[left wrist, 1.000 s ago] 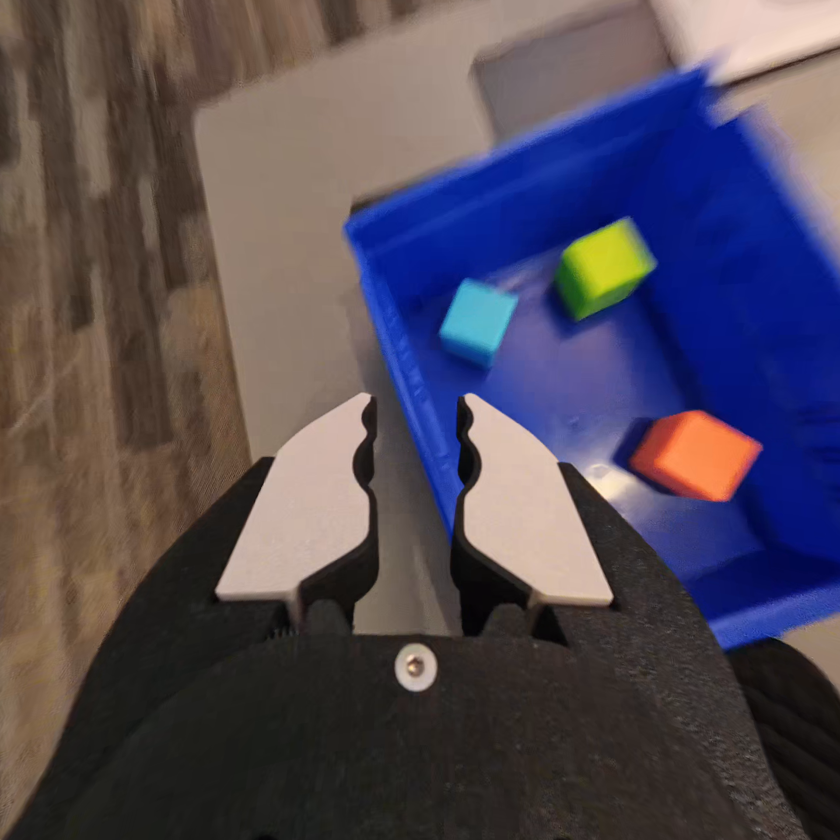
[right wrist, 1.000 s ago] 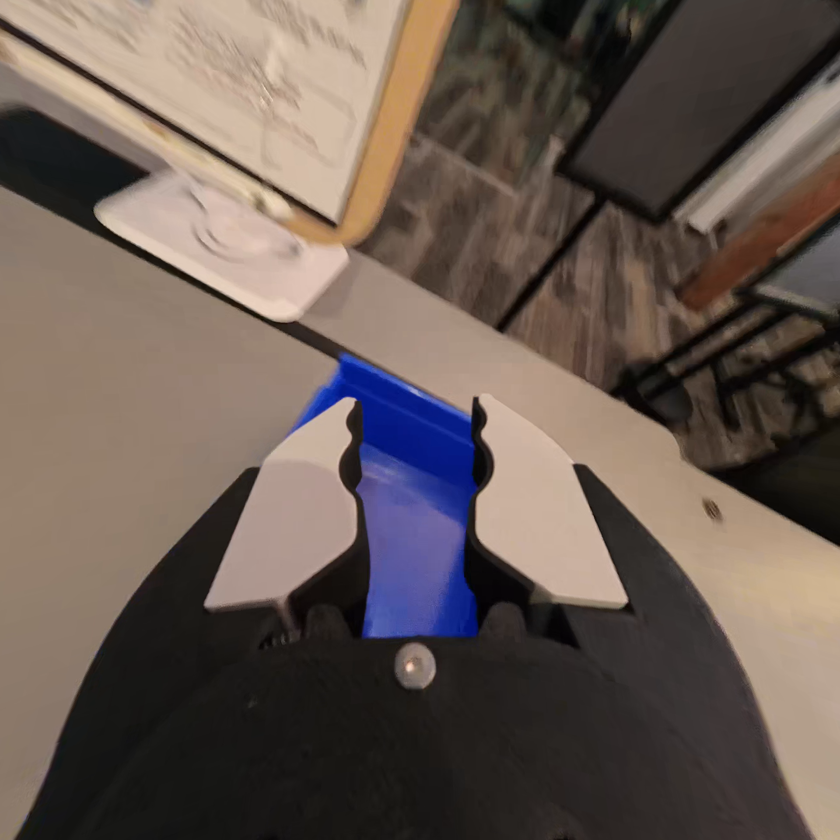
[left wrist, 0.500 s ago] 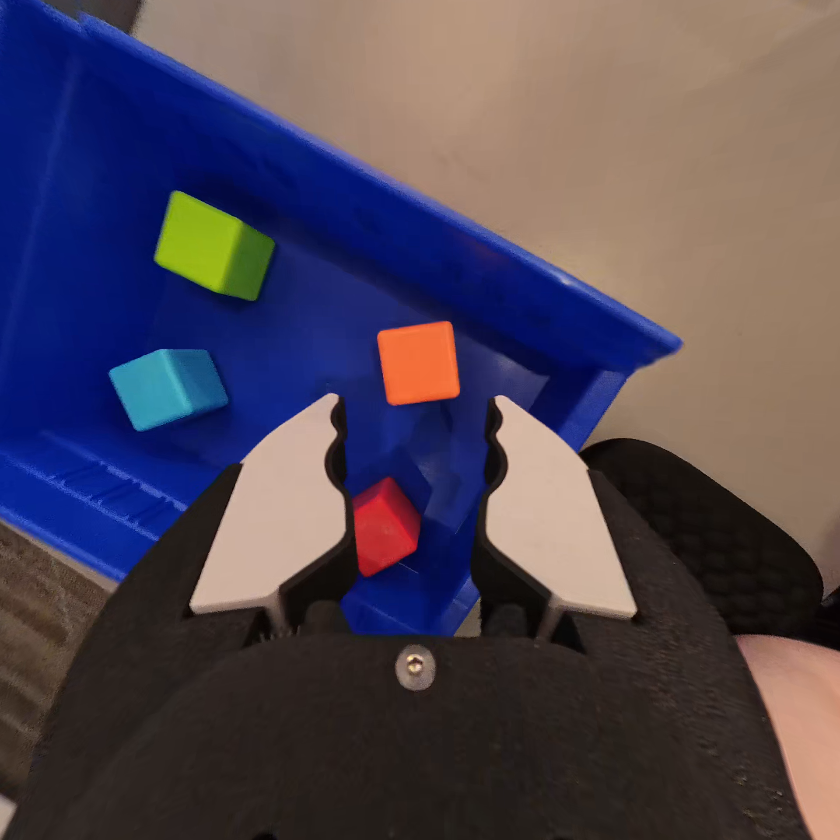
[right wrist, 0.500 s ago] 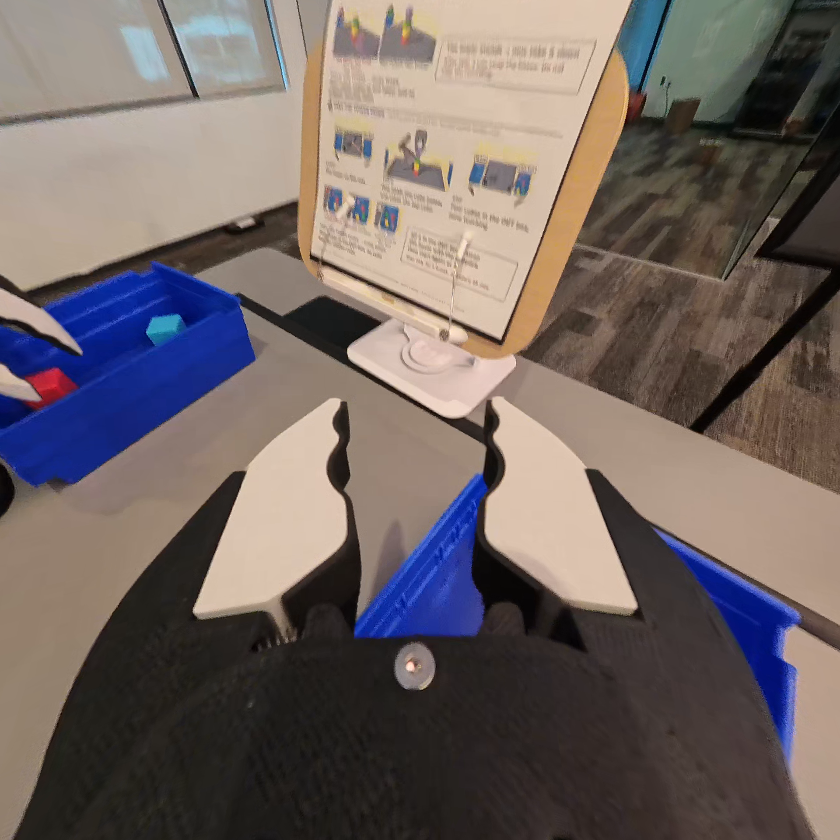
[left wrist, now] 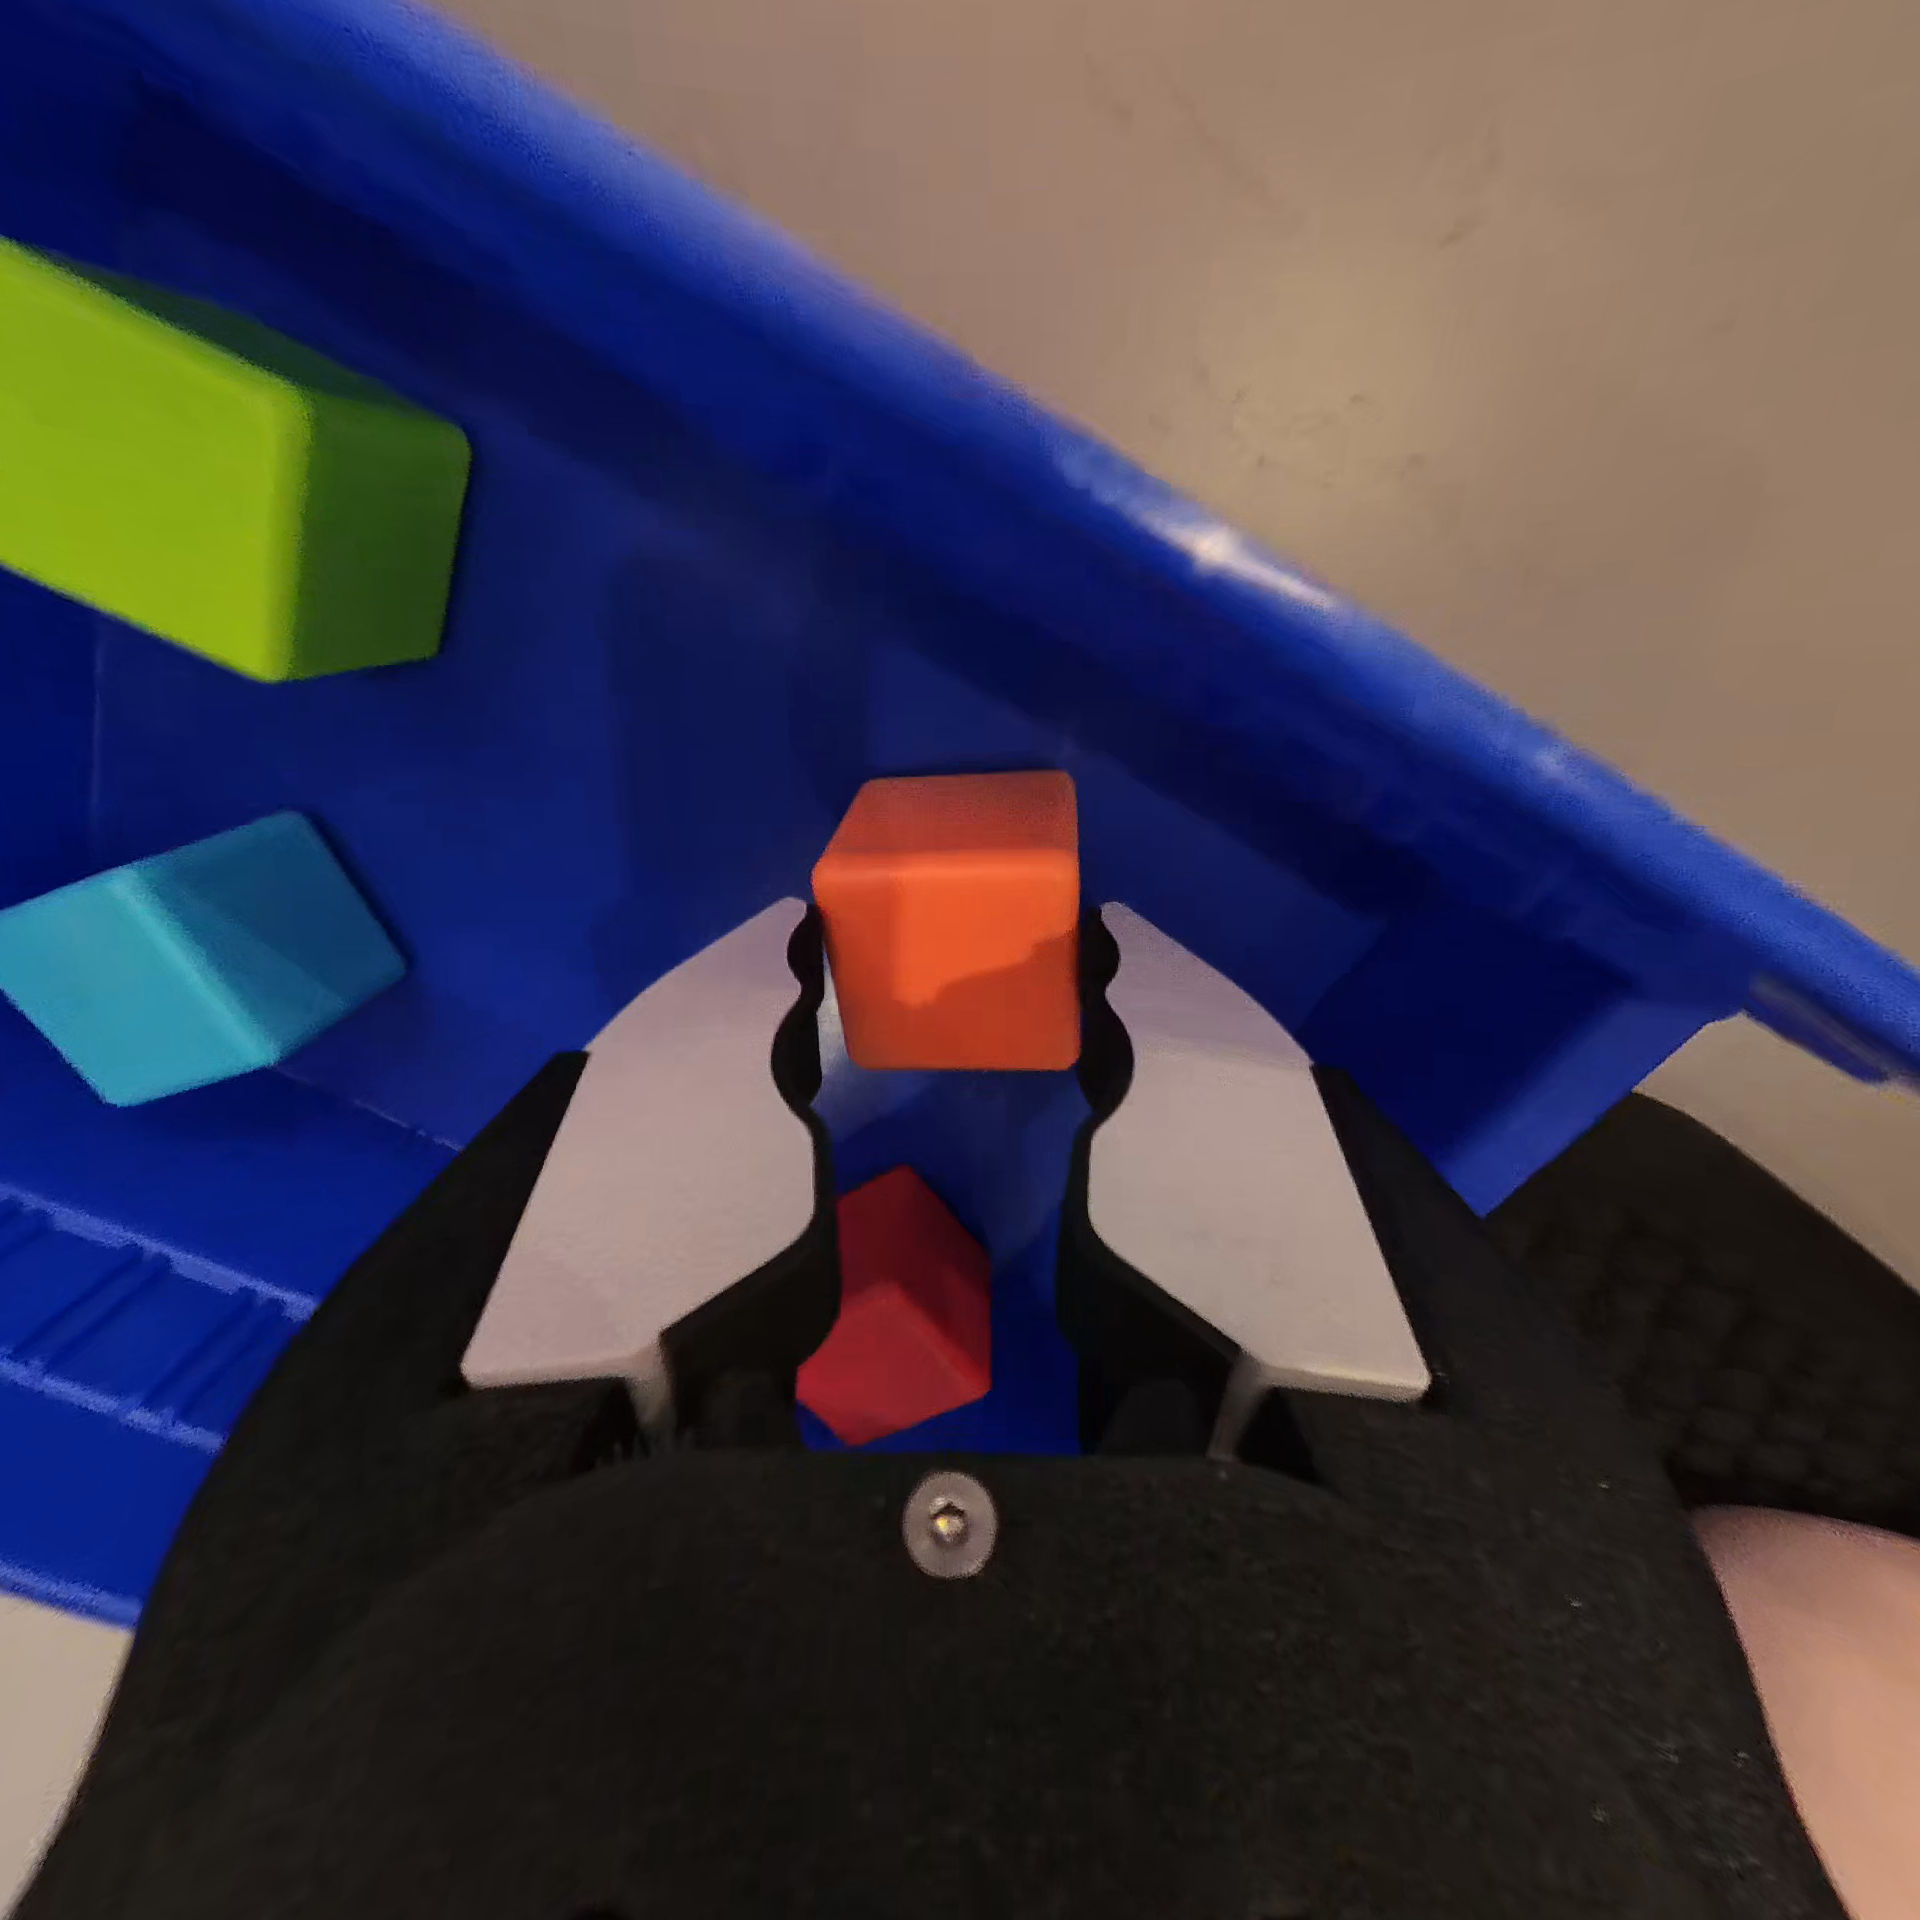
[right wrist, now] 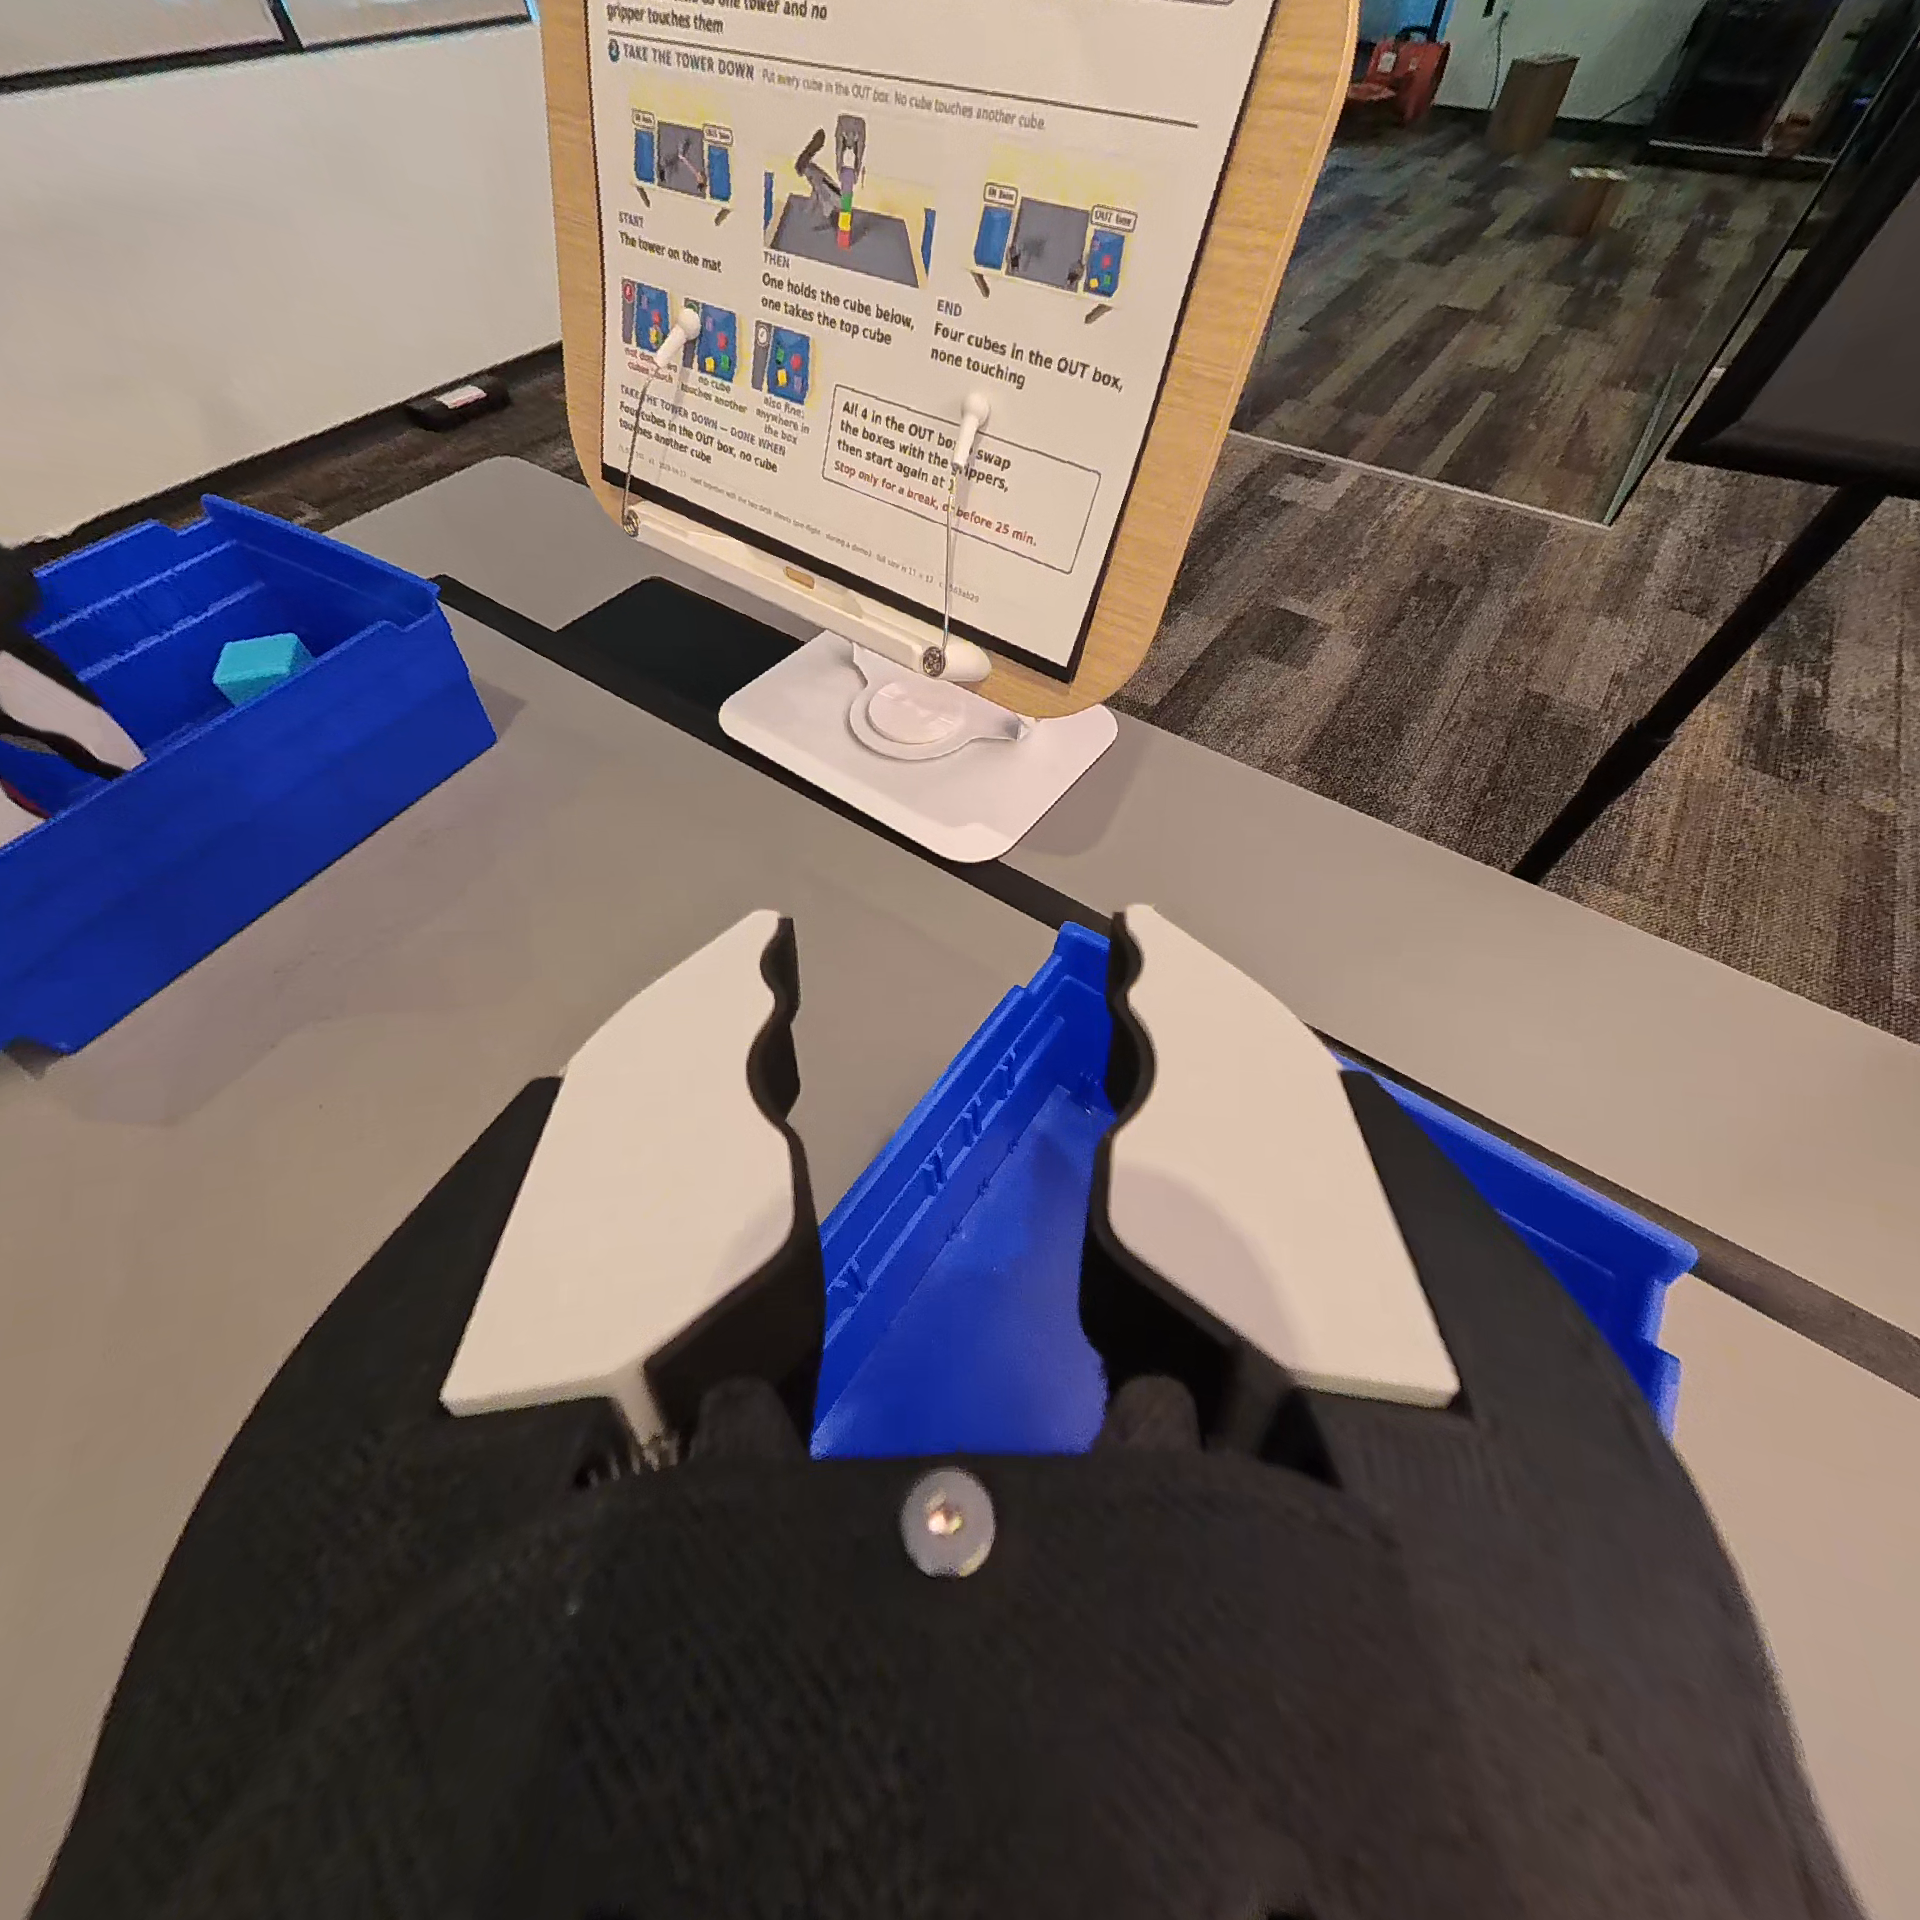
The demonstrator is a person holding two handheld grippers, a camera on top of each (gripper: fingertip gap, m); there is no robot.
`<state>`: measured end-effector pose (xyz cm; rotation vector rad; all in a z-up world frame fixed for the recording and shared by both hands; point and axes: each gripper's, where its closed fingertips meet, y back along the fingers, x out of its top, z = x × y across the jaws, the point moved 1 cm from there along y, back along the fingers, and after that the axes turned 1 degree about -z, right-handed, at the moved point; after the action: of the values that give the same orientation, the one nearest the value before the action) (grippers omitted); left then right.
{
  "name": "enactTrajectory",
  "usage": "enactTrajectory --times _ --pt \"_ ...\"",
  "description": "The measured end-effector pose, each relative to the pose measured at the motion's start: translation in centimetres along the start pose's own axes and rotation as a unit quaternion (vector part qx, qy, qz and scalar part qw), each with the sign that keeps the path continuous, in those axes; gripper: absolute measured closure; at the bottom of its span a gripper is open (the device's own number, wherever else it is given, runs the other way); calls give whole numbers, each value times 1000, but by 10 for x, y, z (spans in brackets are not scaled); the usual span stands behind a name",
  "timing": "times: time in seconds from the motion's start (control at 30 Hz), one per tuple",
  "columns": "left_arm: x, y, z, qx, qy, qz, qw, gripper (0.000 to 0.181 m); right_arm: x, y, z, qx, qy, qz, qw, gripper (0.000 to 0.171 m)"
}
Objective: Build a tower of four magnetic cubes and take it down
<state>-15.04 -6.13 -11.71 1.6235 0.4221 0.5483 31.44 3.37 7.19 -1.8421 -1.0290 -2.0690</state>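
In the left wrist view a blue bin (left wrist: 1143,582) holds an orange cube (left wrist: 951,935), a green cube (left wrist: 208,468), a teal cube (left wrist: 177,956) and a red cube (left wrist: 894,1309). My left gripper (left wrist: 951,920) is down in the bin with the orange cube between its fingertips. A thin gap shows at the left pad, so it counts as open. The red cube lies below, between the finger bases. My right gripper (right wrist: 951,925) is open and empty over the near corner of a second blue bin (right wrist: 966,1247).
The right wrist view shows the first bin (right wrist: 260,790) at far left with the teal cube (right wrist: 260,665) in it. An instruction board (right wrist: 914,260) on a white stand (right wrist: 914,748) is at the back of the grey table (right wrist: 520,935). The floor lies beyond the table. The grippers' ends are close to 50 cm from one another.
My left gripper swung over the bin, opened wide, dropped in and narrowed around the orange cube. My right gripper lifted from the second bin, opened a little wider, and now holds still.
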Motion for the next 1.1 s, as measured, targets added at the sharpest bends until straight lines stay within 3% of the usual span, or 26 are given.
enactTrajectory --times 0.13,0.23,0.37,0.43,0.53,0.7,0.9,1.1 --pt "-4 23 -16 30 26 42 998 134 0 2 2 -5 5 -2 1000 113" --pt "-2 65 -25 83 46 101 990 134 -1 3 4 -3 -1 -2 1000 113" --pt "42 140 -4 176 13 244 954 135 1 7 7 -6 -7 5 1000 113" --pt "75 155 31 159 -33 286 944 135 2 9 6 -2 -8 8 1000 113" --pt "127 142 73 143 -146 265 942 135 2 8 5 3 -9 7 1000 113" --pt "190 66 119 35 -261 163 951 135 -1 6 3 12 -5 -4 1000 113" --pt "209 0 124 15 -311 49 949 135 0 8 0 29 -10 -2 1000 113" --pt "218 -19 128 -9 -318 31 948 135 -7 8 6 28 -11 -20 999 112"
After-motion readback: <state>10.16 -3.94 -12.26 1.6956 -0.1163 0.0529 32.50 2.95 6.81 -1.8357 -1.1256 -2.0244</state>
